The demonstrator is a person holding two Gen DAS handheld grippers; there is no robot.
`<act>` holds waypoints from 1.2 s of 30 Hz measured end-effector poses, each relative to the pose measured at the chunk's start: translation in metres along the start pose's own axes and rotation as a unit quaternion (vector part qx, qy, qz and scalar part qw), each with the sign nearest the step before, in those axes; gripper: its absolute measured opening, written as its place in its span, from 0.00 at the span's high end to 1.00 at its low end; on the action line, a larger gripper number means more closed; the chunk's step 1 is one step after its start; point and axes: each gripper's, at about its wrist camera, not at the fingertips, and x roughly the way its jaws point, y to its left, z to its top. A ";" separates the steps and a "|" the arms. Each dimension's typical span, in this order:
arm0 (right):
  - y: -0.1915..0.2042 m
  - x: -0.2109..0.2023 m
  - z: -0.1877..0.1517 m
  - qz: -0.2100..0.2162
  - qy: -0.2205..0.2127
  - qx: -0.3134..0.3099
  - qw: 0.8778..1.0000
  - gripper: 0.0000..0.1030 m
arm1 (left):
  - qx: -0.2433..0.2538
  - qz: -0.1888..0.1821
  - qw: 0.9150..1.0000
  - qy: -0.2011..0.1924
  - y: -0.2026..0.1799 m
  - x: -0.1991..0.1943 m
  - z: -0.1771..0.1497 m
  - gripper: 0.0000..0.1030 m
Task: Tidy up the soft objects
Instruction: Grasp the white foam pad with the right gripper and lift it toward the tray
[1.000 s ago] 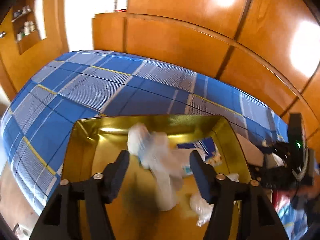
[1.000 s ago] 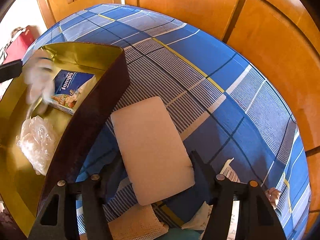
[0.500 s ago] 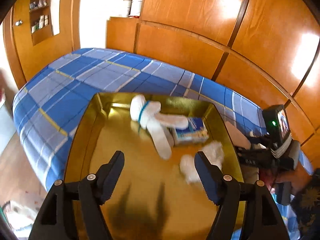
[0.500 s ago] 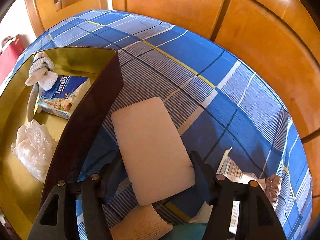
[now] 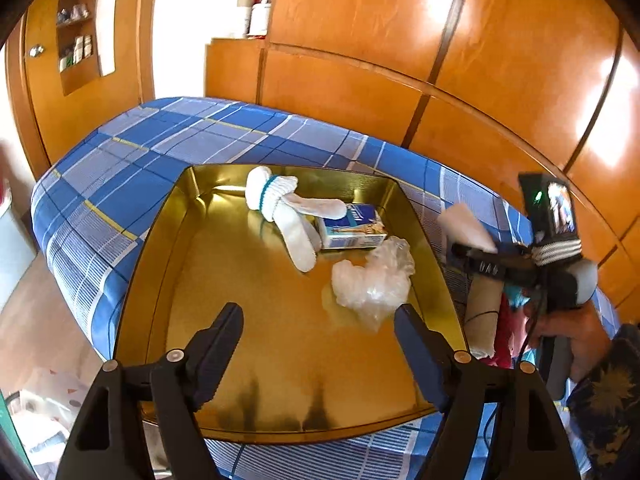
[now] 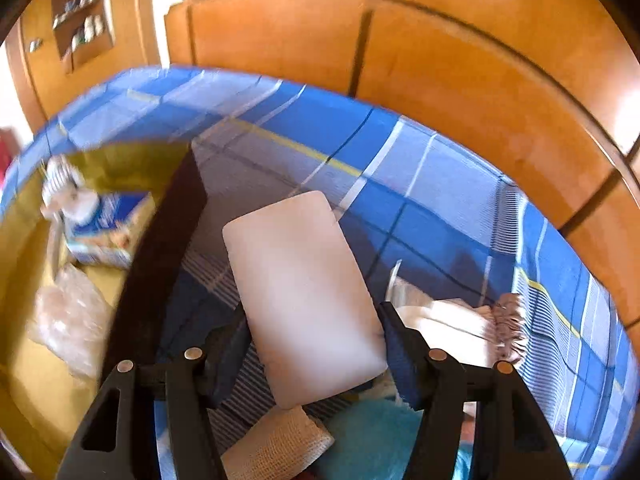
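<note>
Jaws spreading on the left gripper (image 5: pixel 318 330), nothing between them, above the gold tray (image 5: pixel 160 240) holding the white sock (image 5: pixel 294 216). Right gripper (image 6: pixel 312 344) clamps the white foam pad (image 6: pixel 304 280) beside the tray, over the checked bedspread (image 6: pixel 440 184).

L gripper (image 5: pixel 318 340) angled down over tray (image 5: pixel 160 248), jaws opening, nothing between. R gripper (image 6: pixel 312 344) right of tray, angled down, jaws clamped on pad (image 6: pixel 304 288); hand (image 5: pixel 572 336) grips it.

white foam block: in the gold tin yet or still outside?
Outside. The white foam block sits between the right gripper fingers over the blue plaid bedspread, beside the gold tin's dark outer wall.
</note>
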 end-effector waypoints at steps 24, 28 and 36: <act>0.008 -0.078 0.000 -0.122 -0.095 -0.010 0.988 0.39 | -0.001 -0.002 1.000 -0.010 0.001 -0.016 -0.013 0.24; -0.048 -0.091 0.005 -0.178 -0.100 0.060 0.977 0.39 | -0.006 -0.001 1.000 -0.009 0.004 -0.015 -0.013 0.24; -0.050 -0.113 -0.015 -0.036 -0.090 0.098 0.990 0.39 | -0.004 0.001 1.000 -0.008 0.001 -0.013 -0.016 0.24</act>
